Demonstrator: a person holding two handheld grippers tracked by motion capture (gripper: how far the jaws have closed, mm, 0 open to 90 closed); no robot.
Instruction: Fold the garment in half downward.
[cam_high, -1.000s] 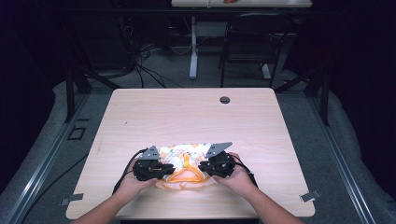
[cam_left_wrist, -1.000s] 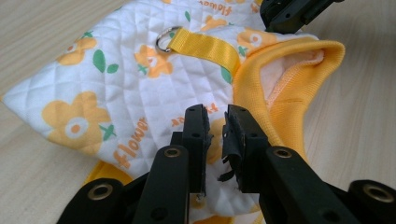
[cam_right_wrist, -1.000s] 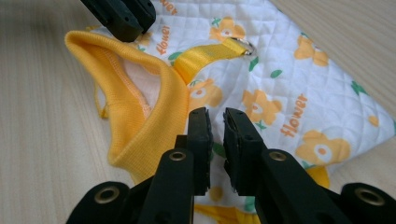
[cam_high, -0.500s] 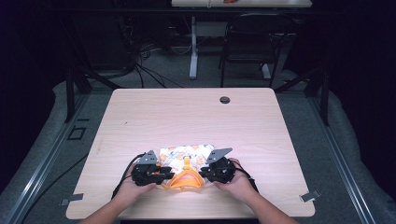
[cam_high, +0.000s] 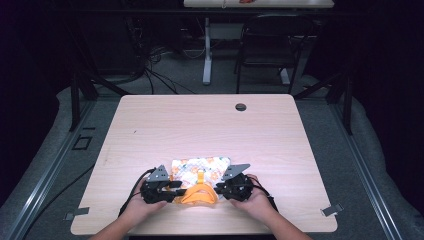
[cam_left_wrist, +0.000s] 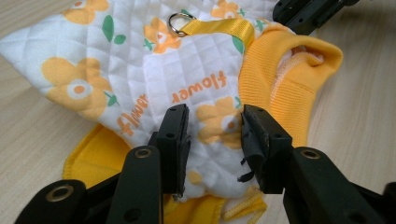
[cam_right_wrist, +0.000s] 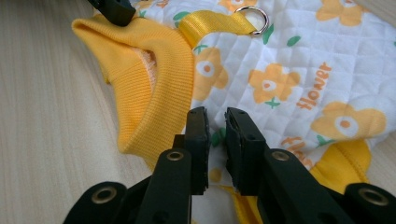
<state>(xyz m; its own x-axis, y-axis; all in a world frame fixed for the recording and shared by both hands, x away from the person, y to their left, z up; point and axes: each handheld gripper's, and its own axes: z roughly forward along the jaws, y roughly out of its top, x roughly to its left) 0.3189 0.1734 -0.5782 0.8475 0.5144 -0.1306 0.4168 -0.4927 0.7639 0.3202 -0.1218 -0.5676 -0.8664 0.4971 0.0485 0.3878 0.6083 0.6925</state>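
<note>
Pale wood-grain table (cam_high: 150, 125); quilted floral garment (cam_high: 200, 170), ribbed collar (cam_high: 197, 195).

The quilted garment (cam_left_wrist: 154, 70) is showing white with orange flowers, green leaves and yellow ribbed trim; the counter (cam_high: 210, 125) is showing pale wood.

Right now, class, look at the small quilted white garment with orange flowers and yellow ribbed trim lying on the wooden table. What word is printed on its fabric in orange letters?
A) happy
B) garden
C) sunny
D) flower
D: in the left gripper view the quilted white garment carries the orange word "flower" just above the jaws, and the right gripper view shows the same word printed beside the orange blossoms.
</note>
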